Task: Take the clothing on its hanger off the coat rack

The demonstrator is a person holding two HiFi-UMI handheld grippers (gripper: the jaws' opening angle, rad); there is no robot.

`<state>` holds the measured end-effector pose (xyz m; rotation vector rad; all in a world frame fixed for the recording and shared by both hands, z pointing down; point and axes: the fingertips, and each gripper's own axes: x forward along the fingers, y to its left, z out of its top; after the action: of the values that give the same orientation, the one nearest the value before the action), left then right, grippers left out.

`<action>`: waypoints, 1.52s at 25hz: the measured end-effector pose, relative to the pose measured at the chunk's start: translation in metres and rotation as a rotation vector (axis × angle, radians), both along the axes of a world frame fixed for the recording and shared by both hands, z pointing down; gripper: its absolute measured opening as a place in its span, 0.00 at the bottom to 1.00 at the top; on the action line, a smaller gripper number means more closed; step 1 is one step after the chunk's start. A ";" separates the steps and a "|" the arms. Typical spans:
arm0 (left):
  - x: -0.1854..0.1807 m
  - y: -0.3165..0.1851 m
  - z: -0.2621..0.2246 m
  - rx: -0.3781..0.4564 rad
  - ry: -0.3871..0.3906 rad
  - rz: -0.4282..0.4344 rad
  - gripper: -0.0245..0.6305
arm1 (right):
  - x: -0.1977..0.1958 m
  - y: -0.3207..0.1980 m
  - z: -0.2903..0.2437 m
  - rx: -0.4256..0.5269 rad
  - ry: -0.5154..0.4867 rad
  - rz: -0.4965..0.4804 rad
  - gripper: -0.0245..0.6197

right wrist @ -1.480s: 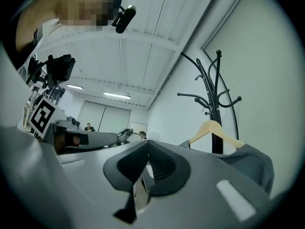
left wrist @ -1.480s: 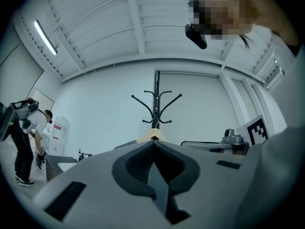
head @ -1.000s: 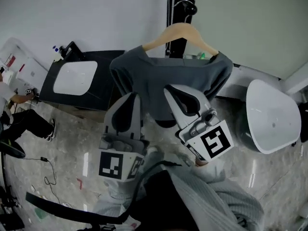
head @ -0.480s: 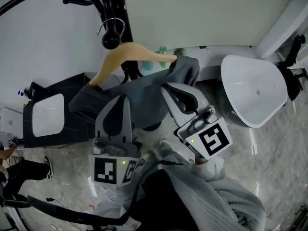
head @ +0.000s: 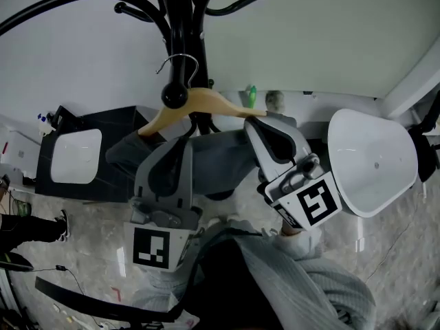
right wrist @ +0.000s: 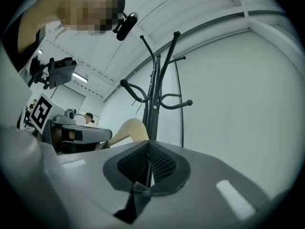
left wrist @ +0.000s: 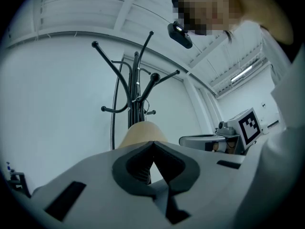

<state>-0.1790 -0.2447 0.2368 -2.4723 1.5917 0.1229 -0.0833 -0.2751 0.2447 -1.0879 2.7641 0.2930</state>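
A black coat rack stands at the top, its curved arms spreading out. A wooden hanger with a wire hook sits close to the pole, tilted with its left end lower. A grey garment drapes from it. My left gripper is shut, its tip against the garment under the hanger's left arm. My right gripper is shut too, its tip at the hanger's right end. Nothing shows between either pair of jaws. The hanger lies just beyond the left gripper, and the hanger just beyond the right gripper.
A large white shell-shaped object stands at the right. At the left sits a black cabinet with a white basin. A person's leg and a cable lie on the marbled floor. A green bottle stands by the wall.
The view has swung, bringing the rack's pole and arms into sight. The hanger has gone from level to tilted, left end down. Both grippers stay shut under it.
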 end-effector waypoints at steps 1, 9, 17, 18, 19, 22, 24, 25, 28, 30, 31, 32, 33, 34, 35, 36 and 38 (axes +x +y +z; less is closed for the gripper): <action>-0.002 0.000 0.001 -0.006 -0.009 0.001 0.04 | -0.002 -0.001 -0.002 0.002 -0.002 -0.002 0.04; -0.030 0.002 -0.013 0.026 0.067 -0.038 0.04 | -0.006 0.001 -0.013 0.032 -0.013 -0.003 0.04; -0.050 0.007 -0.022 0.042 0.025 -0.028 0.17 | 0.007 0.005 -0.021 0.054 -0.004 -0.049 0.08; -0.052 0.007 -0.021 0.036 0.000 -0.032 0.23 | 0.009 0.005 -0.023 0.060 0.010 -0.054 0.09; -0.054 0.006 -0.019 0.029 -0.028 -0.035 0.24 | 0.012 0.005 -0.025 0.067 0.026 -0.065 0.11; -0.056 0.004 -0.017 0.009 -0.117 -0.019 0.32 | 0.017 0.005 -0.028 0.075 0.118 -0.119 0.14; -0.057 0.002 -0.015 -0.017 -0.188 -0.002 0.37 | 0.017 0.003 -0.023 0.046 0.214 -0.167 0.18; -0.058 0.002 -0.012 -0.042 -0.227 0.013 0.38 | 0.016 0.003 -0.020 0.025 0.257 -0.198 0.19; -0.063 -0.005 -0.008 -0.117 -0.311 0.047 0.43 | 0.014 -0.001 -0.020 -0.017 0.360 -0.293 0.25; -0.068 -0.010 -0.010 -0.147 -0.336 0.066 0.45 | 0.012 -0.008 -0.022 -0.018 0.416 -0.344 0.25; -0.069 -0.011 -0.010 -0.165 -0.349 0.089 0.45 | 0.010 -0.011 -0.023 -0.016 0.436 -0.377 0.26; -0.068 -0.012 -0.010 -0.184 -0.361 0.121 0.45 | 0.007 -0.013 -0.023 -0.026 0.453 -0.415 0.26; -0.067 -0.013 -0.011 -0.200 -0.371 0.157 0.45 | 0.003 -0.015 -0.021 -0.051 0.469 -0.456 0.26; -0.065 -0.016 -0.014 -0.204 -0.376 0.193 0.45 | -0.001 -0.016 -0.018 -0.082 0.489 -0.496 0.27; -0.063 -0.020 -0.019 -0.199 -0.378 0.227 0.45 | -0.006 -0.017 -0.015 -0.111 0.511 -0.536 0.28; -0.061 -0.024 -0.022 -0.199 -0.376 0.257 0.45 | -0.012 -0.018 -0.012 -0.134 0.534 -0.573 0.29; -0.060 -0.031 -0.019 -0.238 -0.370 0.324 0.45 | -0.022 -0.017 -0.006 -0.173 0.569 -0.647 0.30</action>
<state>-0.2387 -0.2756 0.2175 -2.7081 1.1046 -0.4760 -0.1050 -0.2925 0.2387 -0.0696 3.4958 0.3102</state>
